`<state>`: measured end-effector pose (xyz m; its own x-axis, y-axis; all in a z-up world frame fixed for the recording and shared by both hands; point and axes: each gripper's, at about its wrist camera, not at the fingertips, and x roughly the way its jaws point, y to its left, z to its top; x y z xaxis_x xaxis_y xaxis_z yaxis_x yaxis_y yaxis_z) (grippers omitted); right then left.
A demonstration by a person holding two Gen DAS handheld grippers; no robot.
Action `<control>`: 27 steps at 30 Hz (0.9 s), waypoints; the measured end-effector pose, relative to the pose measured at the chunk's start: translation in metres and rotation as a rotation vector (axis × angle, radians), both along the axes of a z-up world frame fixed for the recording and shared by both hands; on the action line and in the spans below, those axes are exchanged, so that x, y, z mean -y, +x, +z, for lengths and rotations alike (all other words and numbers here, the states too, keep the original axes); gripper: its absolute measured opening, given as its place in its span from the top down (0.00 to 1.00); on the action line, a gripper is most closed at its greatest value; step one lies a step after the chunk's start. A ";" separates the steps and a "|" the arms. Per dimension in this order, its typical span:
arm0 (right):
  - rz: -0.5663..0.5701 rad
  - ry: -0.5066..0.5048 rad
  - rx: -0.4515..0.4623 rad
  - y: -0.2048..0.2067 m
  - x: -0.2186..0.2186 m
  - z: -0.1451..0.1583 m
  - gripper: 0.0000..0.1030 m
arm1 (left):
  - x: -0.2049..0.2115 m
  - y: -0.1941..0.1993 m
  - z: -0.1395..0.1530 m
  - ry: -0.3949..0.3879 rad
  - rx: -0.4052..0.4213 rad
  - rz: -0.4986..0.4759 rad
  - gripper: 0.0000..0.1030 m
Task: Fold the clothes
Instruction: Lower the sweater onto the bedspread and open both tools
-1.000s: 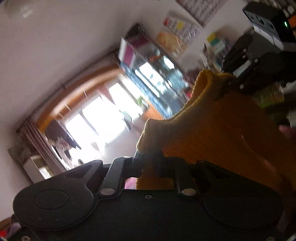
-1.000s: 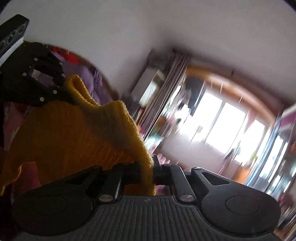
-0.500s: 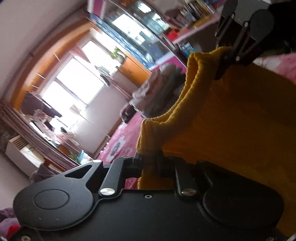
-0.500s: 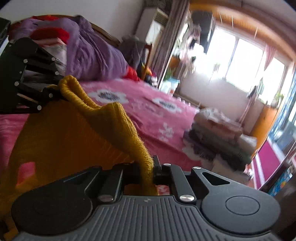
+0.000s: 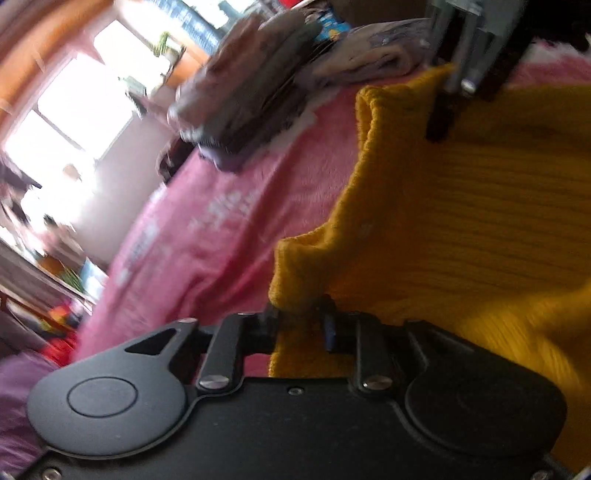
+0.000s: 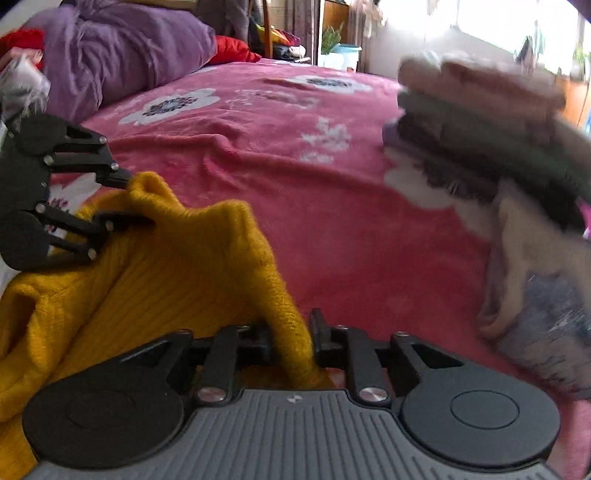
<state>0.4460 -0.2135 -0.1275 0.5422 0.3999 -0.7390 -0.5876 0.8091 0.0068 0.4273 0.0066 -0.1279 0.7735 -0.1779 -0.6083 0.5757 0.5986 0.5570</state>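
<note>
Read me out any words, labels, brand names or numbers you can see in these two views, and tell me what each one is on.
No text is readable in either view.
Blue printed packaging behind the stack of folded clothes: too blurred to read.
Small pale mark on the right gripper's grey ribbed body: a logo, not letters.

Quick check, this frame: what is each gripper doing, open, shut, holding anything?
Left gripper: closed on the edge of the yellow knit sweater.
Right gripper: closed on the same sweater's edge, a little way along from the left.
</note>
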 end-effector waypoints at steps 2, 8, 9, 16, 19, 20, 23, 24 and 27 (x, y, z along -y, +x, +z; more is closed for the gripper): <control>-0.017 0.094 -0.041 0.008 0.016 -0.004 0.55 | -0.009 0.012 0.000 -0.089 -0.047 0.028 0.54; -0.139 0.398 -0.142 0.012 0.073 -0.002 0.33 | -0.060 0.030 0.015 -0.440 -0.234 0.186 0.30; -0.162 0.433 -0.143 0.006 0.081 0.000 0.31 | -0.069 0.027 0.020 -0.504 -0.256 0.211 0.30; -0.343 0.619 -0.144 -0.082 0.131 0.000 0.28 | -0.130 -0.069 0.049 -0.891 -0.222 0.511 0.29; -0.433 0.706 -0.140 -0.135 0.142 -0.011 0.28 | -0.139 -0.131 0.044 -1.021 -0.245 0.607 0.29; -0.461 0.738 -0.138 -0.153 0.145 -0.016 0.27 | -0.139 -0.152 0.040 -1.051 -0.254 0.639 0.28; -0.524 0.781 -0.143 -0.195 0.148 -0.028 0.28 | -0.134 -0.210 0.024 -1.104 -0.277 0.698 0.28; -0.531 0.777 -0.145 -0.207 0.147 -0.030 0.28 | -0.133 -0.226 0.017 -1.129 -0.294 0.709 0.28; -0.537 0.750 -0.135 -0.235 0.144 -0.032 0.28 | -0.133 -0.258 -0.003 -1.187 -0.375 0.742 0.28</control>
